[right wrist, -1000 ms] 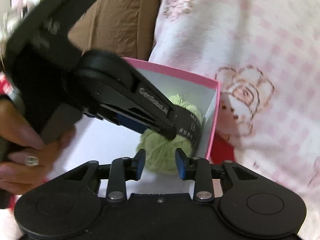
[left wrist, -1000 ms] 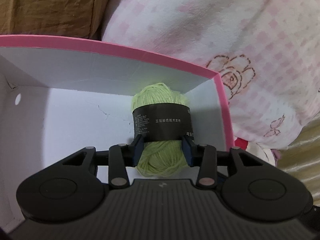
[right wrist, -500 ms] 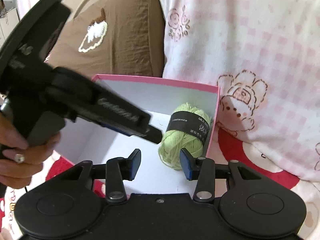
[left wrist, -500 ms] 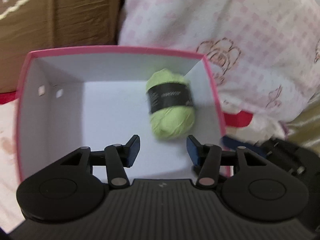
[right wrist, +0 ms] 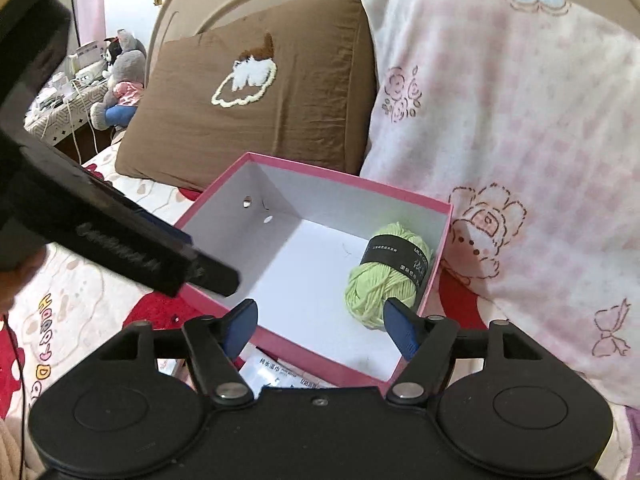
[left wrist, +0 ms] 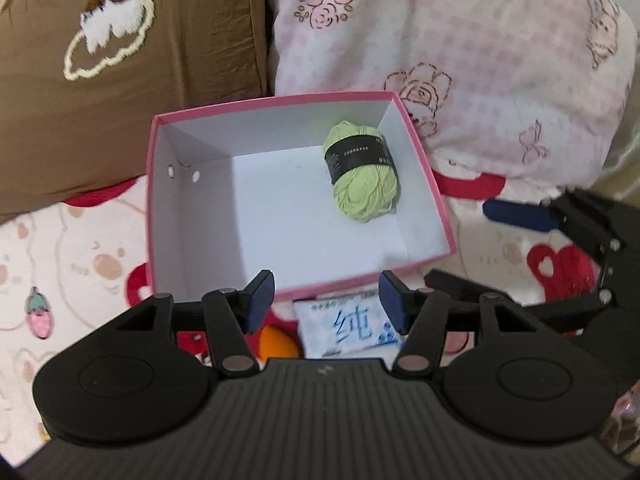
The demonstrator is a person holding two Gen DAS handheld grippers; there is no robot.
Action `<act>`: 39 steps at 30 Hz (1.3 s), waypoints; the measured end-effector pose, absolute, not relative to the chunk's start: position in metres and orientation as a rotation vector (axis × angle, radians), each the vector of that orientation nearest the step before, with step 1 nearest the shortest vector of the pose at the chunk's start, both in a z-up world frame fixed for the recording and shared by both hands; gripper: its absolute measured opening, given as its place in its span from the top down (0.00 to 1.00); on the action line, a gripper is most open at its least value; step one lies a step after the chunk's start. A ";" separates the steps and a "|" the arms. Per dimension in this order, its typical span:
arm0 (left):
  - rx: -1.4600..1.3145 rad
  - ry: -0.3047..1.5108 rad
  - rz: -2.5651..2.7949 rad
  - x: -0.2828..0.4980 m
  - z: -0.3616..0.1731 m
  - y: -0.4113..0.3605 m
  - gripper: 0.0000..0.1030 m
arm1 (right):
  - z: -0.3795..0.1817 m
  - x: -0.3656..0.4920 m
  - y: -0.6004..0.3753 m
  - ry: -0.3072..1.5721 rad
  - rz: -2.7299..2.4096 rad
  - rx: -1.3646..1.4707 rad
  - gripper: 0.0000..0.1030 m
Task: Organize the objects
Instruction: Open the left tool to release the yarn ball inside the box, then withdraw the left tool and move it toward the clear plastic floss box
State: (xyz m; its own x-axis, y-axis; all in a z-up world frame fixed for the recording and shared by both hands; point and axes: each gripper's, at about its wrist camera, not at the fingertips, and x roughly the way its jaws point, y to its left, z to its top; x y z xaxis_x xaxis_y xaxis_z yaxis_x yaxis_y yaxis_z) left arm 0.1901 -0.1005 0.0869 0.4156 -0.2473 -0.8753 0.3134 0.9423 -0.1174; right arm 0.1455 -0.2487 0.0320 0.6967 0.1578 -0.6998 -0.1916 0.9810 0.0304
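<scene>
A light green yarn ball [left wrist: 362,172] with a black paper band lies inside a pink box [left wrist: 160,216] with a white interior, near its right wall. In the right wrist view the yarn ball [right wrist: 384,276] rests against the right side of the pink box [right wrist: 316,168]. My left gripper [left wrist: 326,300] hangs above the box's near edge, its jaws opening with nothing between them. My right gripper [right wrist: 320,328] hovers over the box's near corner, jaws opening and empty. A white tissue pack [left wrist: 348,328] and an orange object [left wrist: 276,342] lie in front of the box.
The box sits on a patterned bed sheet [left wrist: 72,264]. A brown pillow [right wrist: 248,88] and a pink checked pillow [right wrist: 520,120] lean behind it. A cluttered bedside table with plush toys [right wrist: 116,76] stands at the far left. The left gripper's body [right wrist: 120,248] crosses the right wrist view.
The left gripper let go of the yarn ball in the box and lifted away. Both grippers rose and drew back while their jaws widened. The tissue pack came into view.
</scene>
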 end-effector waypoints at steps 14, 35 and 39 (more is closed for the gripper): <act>0.055 1.041 -0.363 0.143 0.123 -0.073 0.24 | 0.065 0.108 -0.248 0.676 0.168 -0.074 0.06; -0.004 1.065 -0.453 0.089 0.116 -0.016 0.05 | 0.079 0.055 -0.219 0.772 0.229 -0.081 0.06; 0.010 1.066 -0.459 0.083 0.110 -0.013 0.05 | 0.079 0.043 -0.214 0.774 0.258 -0.086 0.06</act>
State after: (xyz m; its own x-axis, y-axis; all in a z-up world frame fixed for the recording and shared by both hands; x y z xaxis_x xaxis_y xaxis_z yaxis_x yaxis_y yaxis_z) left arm 0.0830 -0.0131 0.1097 0.3985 -0.3577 -0.8445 0.3672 0.9060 -0.2105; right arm 0.0430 -0.2137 0.0789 0.6854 0.1986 -0.7006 -0.2617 0.9650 0.0175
